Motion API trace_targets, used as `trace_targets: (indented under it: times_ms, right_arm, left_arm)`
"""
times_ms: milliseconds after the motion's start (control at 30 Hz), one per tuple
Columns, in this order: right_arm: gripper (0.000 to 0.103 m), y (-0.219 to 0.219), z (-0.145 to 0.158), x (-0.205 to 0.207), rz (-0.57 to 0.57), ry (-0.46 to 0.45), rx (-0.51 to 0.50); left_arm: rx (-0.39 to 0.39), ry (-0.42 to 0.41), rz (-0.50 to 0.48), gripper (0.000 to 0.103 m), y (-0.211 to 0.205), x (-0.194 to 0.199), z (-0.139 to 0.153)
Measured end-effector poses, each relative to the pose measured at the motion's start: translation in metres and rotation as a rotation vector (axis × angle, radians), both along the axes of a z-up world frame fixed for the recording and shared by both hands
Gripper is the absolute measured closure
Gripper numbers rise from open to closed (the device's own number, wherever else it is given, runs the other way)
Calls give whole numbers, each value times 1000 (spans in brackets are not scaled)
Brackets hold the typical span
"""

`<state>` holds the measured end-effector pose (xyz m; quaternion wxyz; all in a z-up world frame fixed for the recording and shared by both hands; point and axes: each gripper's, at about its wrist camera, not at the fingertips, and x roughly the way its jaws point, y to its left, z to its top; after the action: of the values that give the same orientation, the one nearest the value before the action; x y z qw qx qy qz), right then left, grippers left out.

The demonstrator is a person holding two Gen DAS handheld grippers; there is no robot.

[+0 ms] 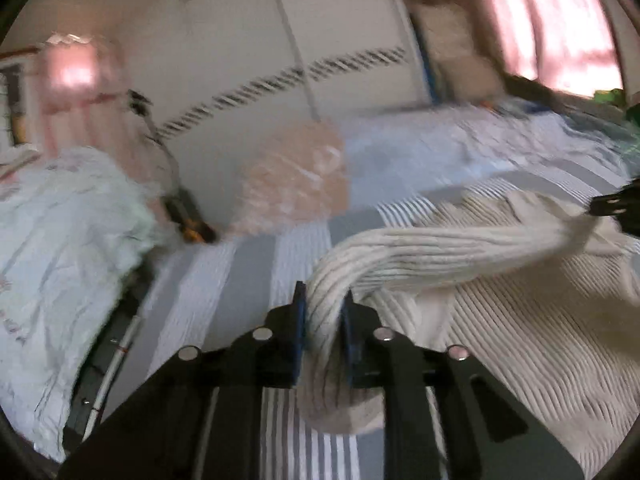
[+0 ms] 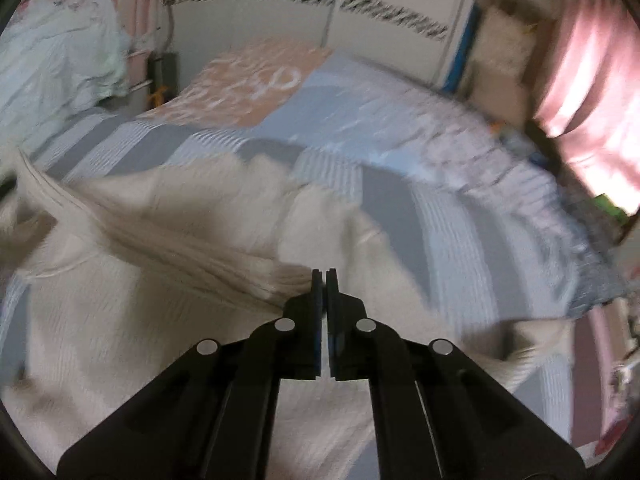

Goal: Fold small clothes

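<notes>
Cream ribbed knit: we see a sweater (image 1: 520, 320) spread across the striped grey-and-white bedspread (image 1: 248, 264), one band of it lifted off the bed and stretched between both tools.
Left gripper (image 1: 325, 300): we find it pinching a bunched roll of the knit between its blue pads (image 1: 300, 320).
Right gripper (image 2: 324, 280): its jaws are pressed together on the edge of the stretched band; we see its tip at the right edge of the left view too.
Bed: a peach pillow (image 2: 248, 84) lies at the far end near the white wardrobe (image 1: 248, 40).
Side: pale crumpled bedding (image 1: 60, 248) is heaped to the left.
Blur: both views are smeared.
</notes>
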<state>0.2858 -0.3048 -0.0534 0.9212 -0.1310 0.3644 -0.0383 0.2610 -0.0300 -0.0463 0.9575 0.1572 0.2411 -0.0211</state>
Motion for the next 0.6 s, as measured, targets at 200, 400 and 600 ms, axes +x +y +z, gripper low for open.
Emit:
trace_targets:
  times_ms: [200, 400, 600]
  right_arm:
    - [101, -42, -34, -1, -37, 88, -25]
    - [101, -41, -64, -28, 23, 150, -144]
    - [102, -58, -65, -38, -3, 196, -117]
  left_arm:
    - [-11, 143, -175, 35, -19, -25, -41]
    - [-248, 207, -254, 28, 22, -41, -25]
    - [-246, 218, -230, 23, 35, -20, -7]
